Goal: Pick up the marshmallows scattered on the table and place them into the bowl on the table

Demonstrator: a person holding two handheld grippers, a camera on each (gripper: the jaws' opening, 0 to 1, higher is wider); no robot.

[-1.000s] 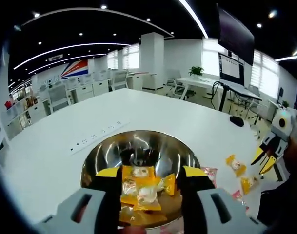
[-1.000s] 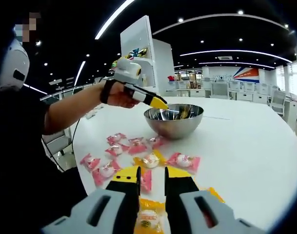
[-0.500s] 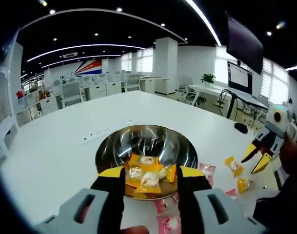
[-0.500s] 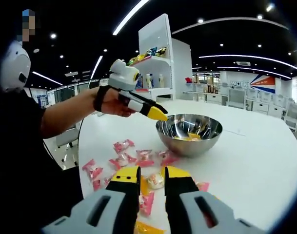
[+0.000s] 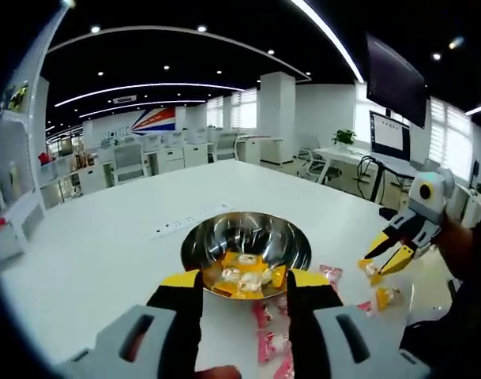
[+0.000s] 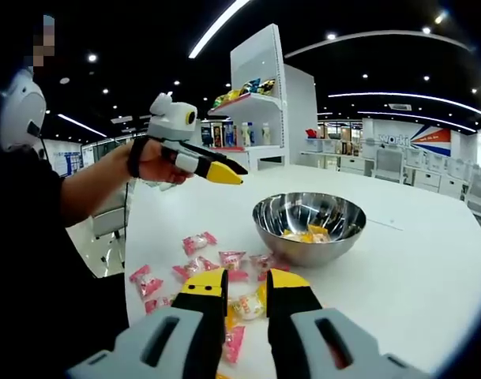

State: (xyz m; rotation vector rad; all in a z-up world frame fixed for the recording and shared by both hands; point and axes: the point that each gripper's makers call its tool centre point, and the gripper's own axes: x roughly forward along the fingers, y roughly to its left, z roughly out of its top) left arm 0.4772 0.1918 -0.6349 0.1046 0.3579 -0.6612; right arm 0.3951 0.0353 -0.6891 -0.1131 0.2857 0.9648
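A steel bowl [image 5: 242,234] [image 6: 303,251] stands on the white table [image 5: 90,253] with yellow-wrapped marshmallows [image 5: 244,278] [image 6: 307,234] inside. My left gripper [image 5: 244,283] is open and holds nothing, drawn back from the bowl's near rim; it also appears held in the air to the left of the bowl [image 6: 223,171]. My right gripper [image 6: 244,283] is open low over a yellow marshmallow packet [image 6: 244,304]. Seen from the left gripper view, the right gripper [image 5: 386,253] has its jaws spread just above a yellow packet [image 5: 369,268]. Pink packets [image 6: 197,242] [image 5: 331,274] lie scattered beside the bowl.
A person's arm [image 6: 82,189] reaches in from the left. Another yellow packet [image 5: 386,298] lies near the table edge. A socket strip [image 5: 177,227] is set into the table beyond the bowl. White shelves [image 6: 260,110] and desks stand in the background.
The left gripper has pulled back and up from over the bowl, leaving yellow packets inside. The right gripper has come closer to the yellow packets beside the bowl.
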